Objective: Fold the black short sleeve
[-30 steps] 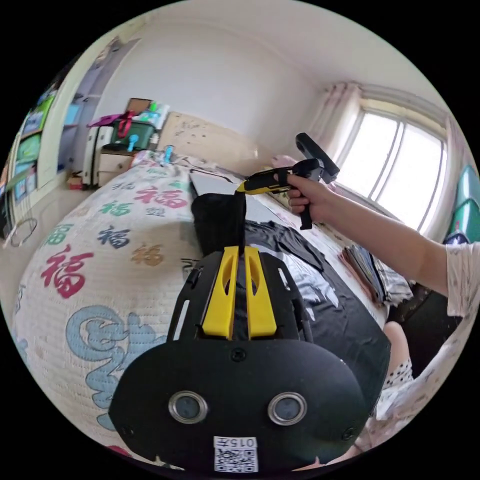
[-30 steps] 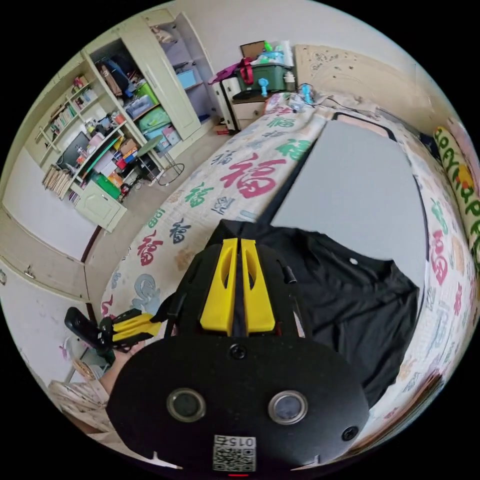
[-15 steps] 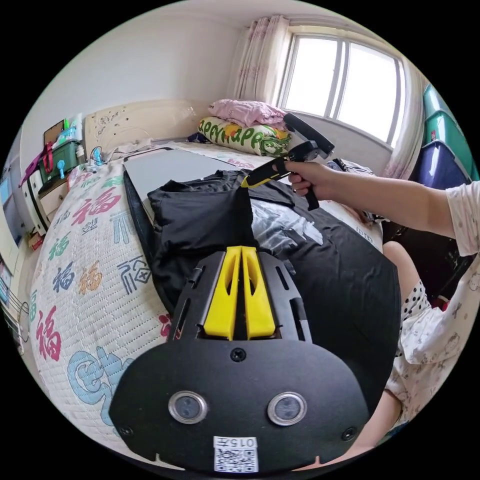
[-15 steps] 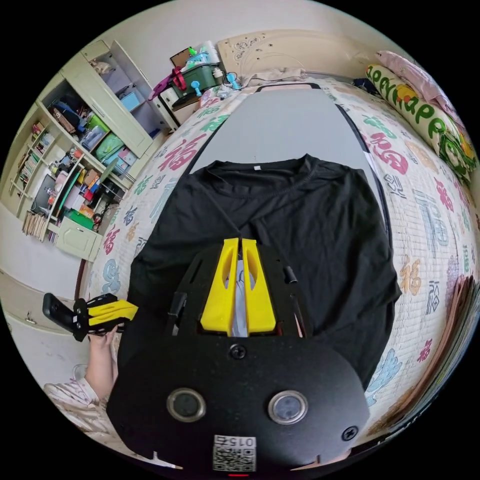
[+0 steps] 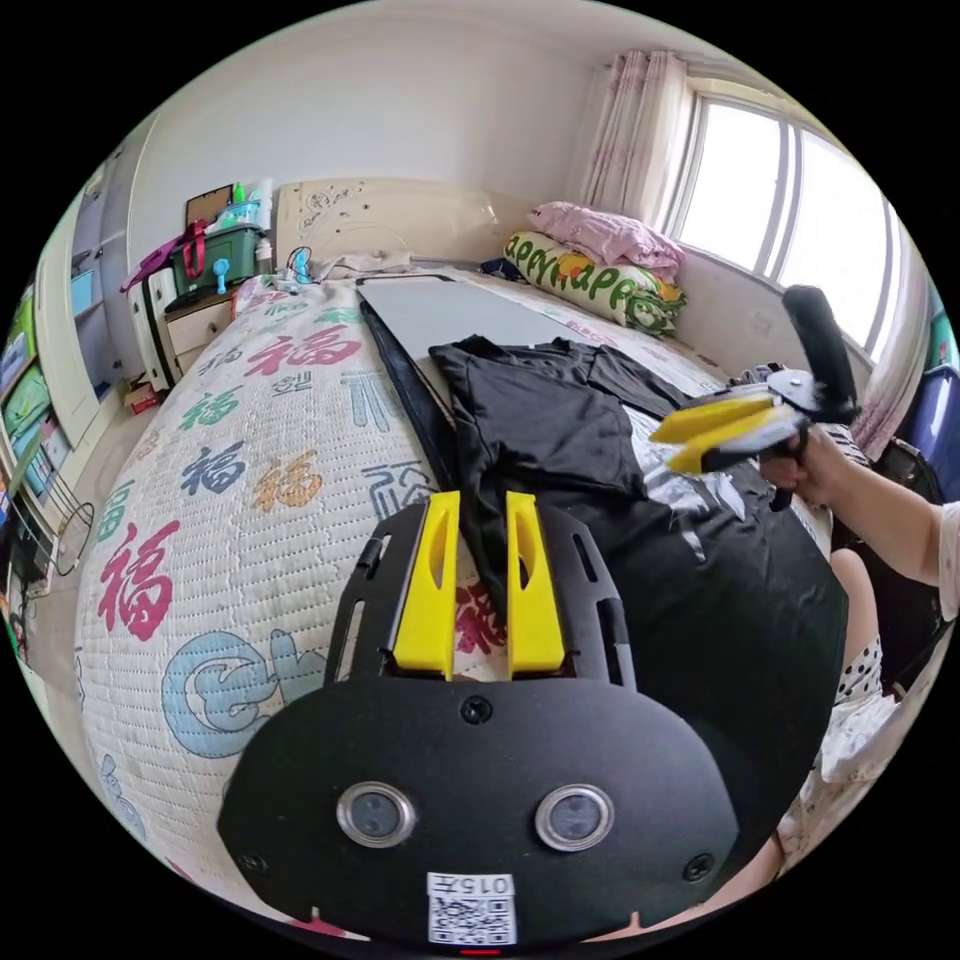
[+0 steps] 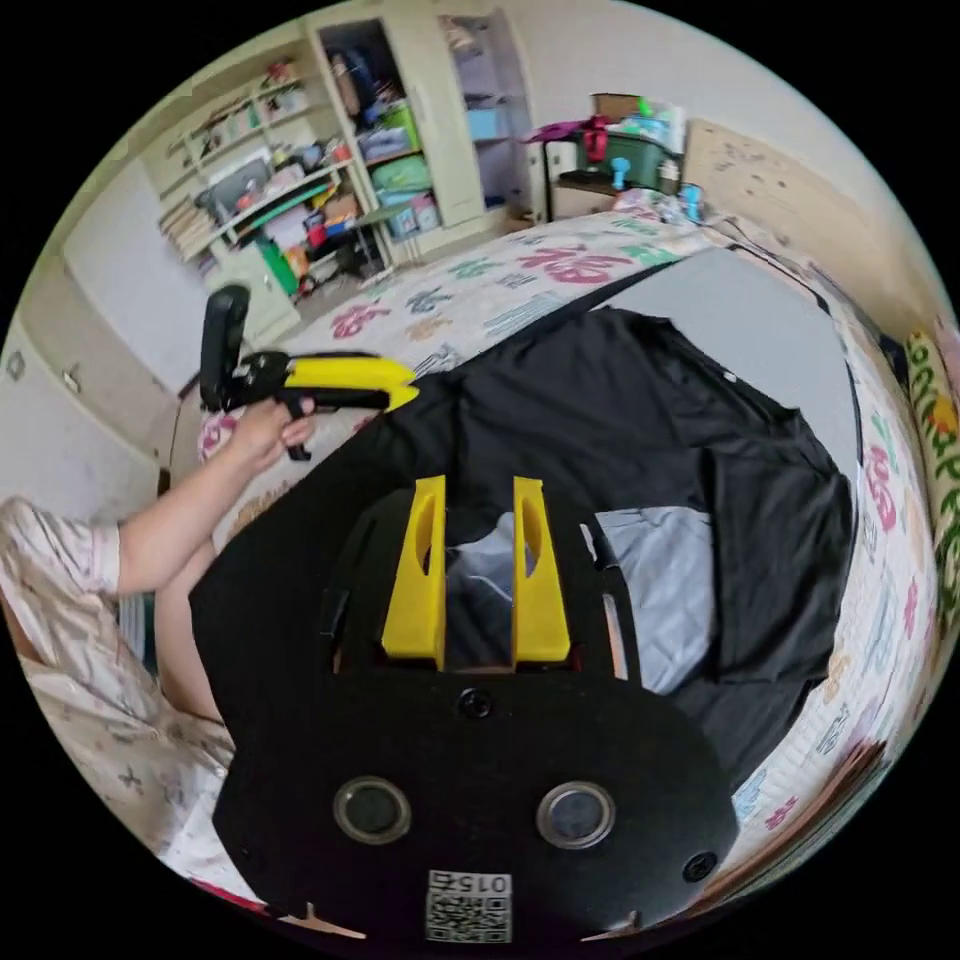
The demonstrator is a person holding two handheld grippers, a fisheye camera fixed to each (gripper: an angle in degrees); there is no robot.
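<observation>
— What are your jaws doing?

— On my left gripper (image 5: pixel 478 500) the yellow jaws stand apart with nothing between them but air; a folded edge of the black short-sleeve shirt (image 5: pixel 560 430) runs under the gap, not pinched. My right gripper (image 6: pixel 478 485) is parted as well; I see black cloth and a pale grey print through the gap, and neither jaw presses on it.

— Can each camera see the other tool?

— Yes; in the left gripper view the right gripper (image 5: pixel 672 448) hovers above the shirt, jaws spread, with a hand (image 5: pixel 815 470) on its grip; in the right gripper view the left gripper (image 6: pixel 405 385) hangs over the shirt's near edge, held by the other hand (image 6: pixel 265 425); at that angle I cannot tell how its jaws stand.

— And the shirt itself?

— It lies on the bed, partly over a grey board (image 5: pixel 450 310) and partly over the patterned quilt (image 5: pixel 250 400); one side is folded inward over the body, collar toward the headboard (image 5: pixel 400 215); the hem hangs off the near edge of the bed.

— Anything further out?

— A green printed bolster (image 5: pixel 595 280) and a pink pillow (image 5: pixel 605 230) by the window (image 5: pixel 790 240); cluttered shelves (image 6: pixel 290 210) across the room.
</observation>
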